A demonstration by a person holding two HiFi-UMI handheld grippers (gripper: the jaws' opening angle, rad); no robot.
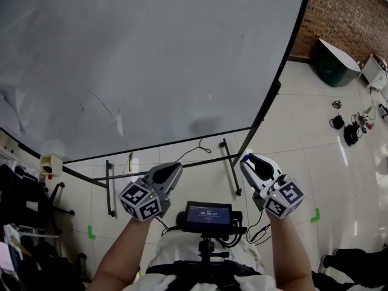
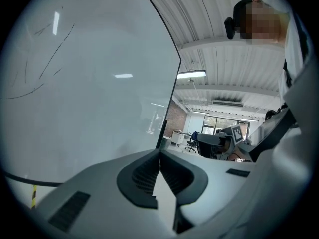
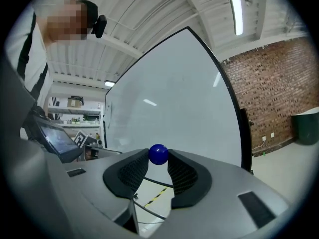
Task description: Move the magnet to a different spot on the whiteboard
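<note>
The large whiteboard (image 1: 151, 59) fills the upper head view, with faint pen marks on its surface. A small blue ball magnet (image 3: 158, 154) sits between the tips of my right gripper (image 3: 158, 160), which is shut on it and held off the board; the whiteboard (image 3: 174, 108) stands ahead of it. In the head view the right gripper (image 1: 250, 160) is at the lower right, below the board's bottom corner. My left gripper (image 1: 174, 167) is at the lower left. Its pads meet at the tips with nothing between them (image 2: 159, 156), and the whiteboard (image 2: 89, 93) is beside it.
The board's black stand legs (image 1: 109, 190) rest on the tiled floor. A dark bin (image 1: 332, 62) stands by the brick wall (image 1: 345, 11), with cables (image 1: 348, 126) on the floor at the right. Dark chairs (image 1: 24, 193) crowd the left edge. A small screen (image 1: 208, 216) sits at my chest.
</note>
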